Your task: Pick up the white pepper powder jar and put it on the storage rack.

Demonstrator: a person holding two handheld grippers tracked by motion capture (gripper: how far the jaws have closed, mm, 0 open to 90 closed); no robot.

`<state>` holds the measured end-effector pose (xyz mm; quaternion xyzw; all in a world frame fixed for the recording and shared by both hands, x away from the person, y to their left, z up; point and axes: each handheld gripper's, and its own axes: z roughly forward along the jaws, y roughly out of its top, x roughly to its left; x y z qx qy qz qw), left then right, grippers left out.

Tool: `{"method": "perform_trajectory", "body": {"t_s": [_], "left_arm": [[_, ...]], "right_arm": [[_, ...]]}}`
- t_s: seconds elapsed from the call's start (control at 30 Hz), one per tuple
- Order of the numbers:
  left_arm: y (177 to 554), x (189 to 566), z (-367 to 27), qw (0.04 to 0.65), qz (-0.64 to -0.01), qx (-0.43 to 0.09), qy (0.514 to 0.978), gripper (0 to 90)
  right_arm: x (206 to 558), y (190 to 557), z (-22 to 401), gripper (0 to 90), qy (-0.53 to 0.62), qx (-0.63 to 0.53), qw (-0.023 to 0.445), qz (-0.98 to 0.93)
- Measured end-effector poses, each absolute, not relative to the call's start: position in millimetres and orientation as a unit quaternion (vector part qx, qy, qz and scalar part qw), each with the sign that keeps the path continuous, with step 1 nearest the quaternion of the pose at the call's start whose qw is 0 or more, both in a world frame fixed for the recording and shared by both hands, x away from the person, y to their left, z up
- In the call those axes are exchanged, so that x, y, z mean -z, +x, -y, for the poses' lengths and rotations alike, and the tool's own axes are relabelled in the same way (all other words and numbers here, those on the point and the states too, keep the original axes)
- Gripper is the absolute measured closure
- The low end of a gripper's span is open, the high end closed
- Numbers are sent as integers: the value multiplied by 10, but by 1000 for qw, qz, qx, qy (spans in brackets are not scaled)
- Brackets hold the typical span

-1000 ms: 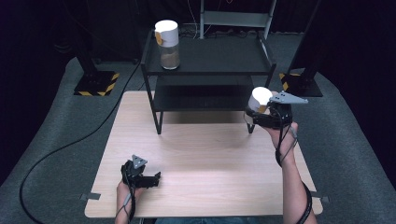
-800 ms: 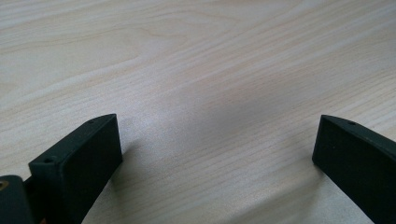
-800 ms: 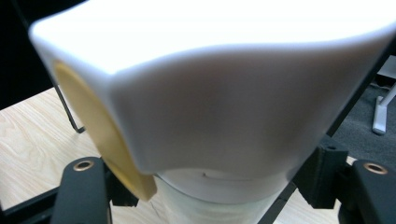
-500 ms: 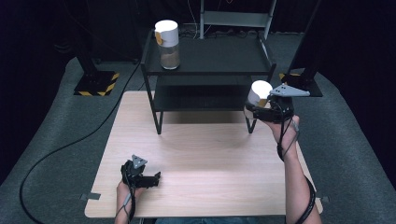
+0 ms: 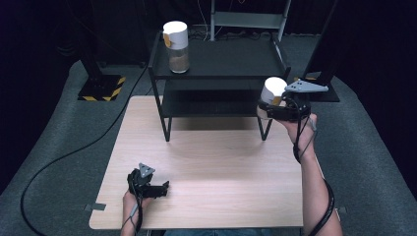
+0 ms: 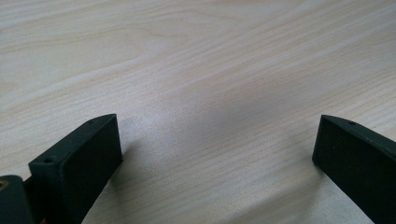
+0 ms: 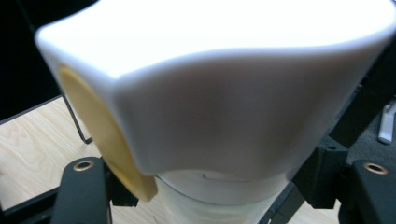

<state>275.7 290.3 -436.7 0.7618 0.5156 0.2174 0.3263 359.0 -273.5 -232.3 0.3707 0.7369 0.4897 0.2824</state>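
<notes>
White-capped jar (image 5: 273, 90), clamped in my right tool (image 5: 275, 109) below the cap: rigid, probably light, slippery; left tool (image 5: 160, 189) apart, resting on counter (image 5: 221, 167).

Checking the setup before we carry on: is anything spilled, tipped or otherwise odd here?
Nothing stands out. One white-capped jar stands upright on the black shelf's top; the other jar is upright in the right tongs by the shelf's right end. The left tongs rest open on the wooden table. No spill shows.
</notes>
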Motion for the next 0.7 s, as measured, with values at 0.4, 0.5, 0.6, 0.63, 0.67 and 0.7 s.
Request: {"method": "perform_trajectory", "body": {"t_s": [0.4,0.5,0.6,0.63,0.67,0.7], "left_arm": [[2755,4367,-2903,326,-516,-218,762,10],[2756,4367,-2903,326,-515,-218,762,10],[2756,4367,-2903,326,-516,-218,762,11],[2756,4367,-2903,326,-516,-218,762,11],[2756,4367,-2903,326,-516,-218,762,11],[2755,4367,-2903,326,-516,-218,762,11]], "right_arm": [[2158,3608,2713,296,368,-489,290,-736],[2113,3619,2713,296,365,-488,291,-737],[2062,3632,2712,296,365,-490,291,-737],[2045,3637,2715,296,364,-490,291,-737],[2022,3644,2712,296,362,-490,291,-738],[2002,3650,2710,296,362,-490,291,-738]]}}
